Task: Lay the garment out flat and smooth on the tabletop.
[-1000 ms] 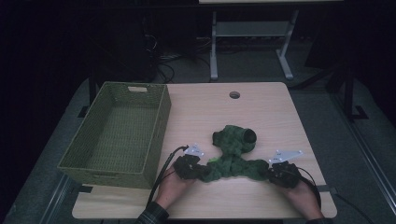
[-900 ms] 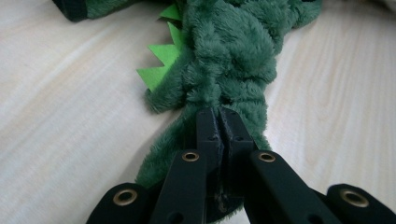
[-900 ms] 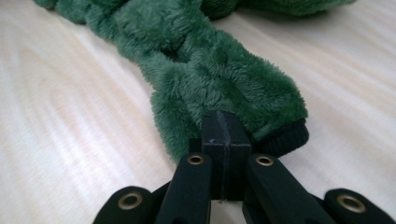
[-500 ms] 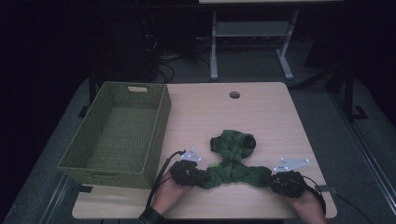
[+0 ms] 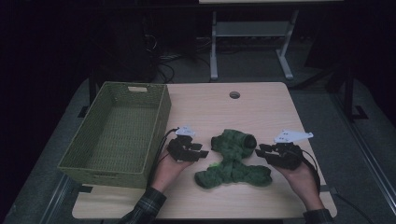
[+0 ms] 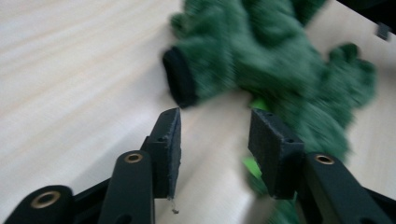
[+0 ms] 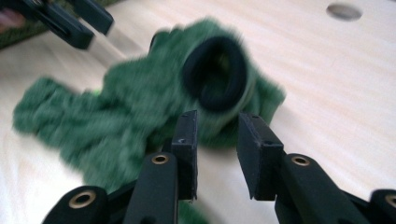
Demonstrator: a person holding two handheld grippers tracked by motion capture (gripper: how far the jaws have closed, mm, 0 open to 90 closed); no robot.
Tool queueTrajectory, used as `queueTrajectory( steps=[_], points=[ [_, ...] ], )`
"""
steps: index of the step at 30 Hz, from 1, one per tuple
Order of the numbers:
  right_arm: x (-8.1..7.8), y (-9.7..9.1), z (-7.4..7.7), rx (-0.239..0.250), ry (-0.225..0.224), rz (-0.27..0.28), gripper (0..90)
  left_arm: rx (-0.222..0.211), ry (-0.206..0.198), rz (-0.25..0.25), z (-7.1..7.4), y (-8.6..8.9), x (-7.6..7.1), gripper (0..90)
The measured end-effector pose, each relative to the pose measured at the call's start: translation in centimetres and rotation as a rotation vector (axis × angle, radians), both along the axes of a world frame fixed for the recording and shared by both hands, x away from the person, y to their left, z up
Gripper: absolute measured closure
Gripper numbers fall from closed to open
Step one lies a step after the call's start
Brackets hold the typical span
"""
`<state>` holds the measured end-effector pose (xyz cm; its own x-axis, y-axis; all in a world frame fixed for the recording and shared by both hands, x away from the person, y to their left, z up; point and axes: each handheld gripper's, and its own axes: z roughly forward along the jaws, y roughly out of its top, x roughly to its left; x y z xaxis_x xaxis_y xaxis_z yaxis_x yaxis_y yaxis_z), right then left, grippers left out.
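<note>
A second ago both grippers sat at the two ends of the dark green knitted cloth heap, pinching it flat against the pale wooden counter [image 5: 261, 107]. Now each has let go and drawn back from it, which I judge to mean the spreading or folding move on the cloth is finished and a fresh grasp, or a lift toward the basket, comes next.

From the left: one olive-green woven rectangular basket [image 5: 116, 130] stands at the counter's left side, with nothing inside it. Just beside its right wall is the left gripper [image 5: 201, 150], held in the person's left hand; its jaws have just been opening and stand at a middling gap with bare wood between them, the cloth lying a little ahead of them in the left gripper view. At the middle front of the counter lies the dark green knitted cloth heap [image 5: 233, 161], apart from both grippers. It looks like gloves, since one black-lined cuff [image 7: 215, 72] gapes toward the right gripper, but how many pieces it holds I cannot tell; a scrap of bright green shows under it. Right of it is the right gripper [image 5: 261, 150], its jaws also just opened to a narrow gap, holding nothing.

Counted: one basket, one cloth heap, two grippers, one round hole [image 5: 234, 94] in the counter.
</note>
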<state>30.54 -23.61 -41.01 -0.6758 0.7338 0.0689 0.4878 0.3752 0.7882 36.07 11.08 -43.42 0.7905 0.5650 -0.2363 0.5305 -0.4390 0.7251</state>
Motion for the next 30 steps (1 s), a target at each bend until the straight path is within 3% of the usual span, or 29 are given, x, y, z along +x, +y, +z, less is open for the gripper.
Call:
queueTrajectory(
  steps=[11,13,17,25,28,30],
  points=[
    [3.2,1.3,0.8,-0.002,-0.010,0.016,65.5,-0.029,0.011,-0.028,-1.2,-1.7,3.9,42.3],
    [3.5,1.5,0.8,0.003,-0.004,0.020,67.8,-0.031,0.008,-0.040,-1.3,-1.9,4.4,41.2],
    [3.8,1.6,0.7,0.002,-0.004,0.028,80.9,-0.025,0.015,-0.063,-1.6,-2.5,5.0,42.8],
    [3.5,0.4,0.1,0.012,0.011,0.019,85.3,-0.029,0.051,-0.113,-2.5,-3.1,5.2,59.4],
    [3.5,0.0,-0.1,0.025,0.017,0.014,85.6,-0.048,0.048,-0.135,-2.4,-3.2,5.0,77.1],
    [3.5,-0.1,-0.1,0.034,0.020,0.014,85.6,-0.049,0.039,-0.149,-2.1,-3.3,4.9,83.1]
  ],
)
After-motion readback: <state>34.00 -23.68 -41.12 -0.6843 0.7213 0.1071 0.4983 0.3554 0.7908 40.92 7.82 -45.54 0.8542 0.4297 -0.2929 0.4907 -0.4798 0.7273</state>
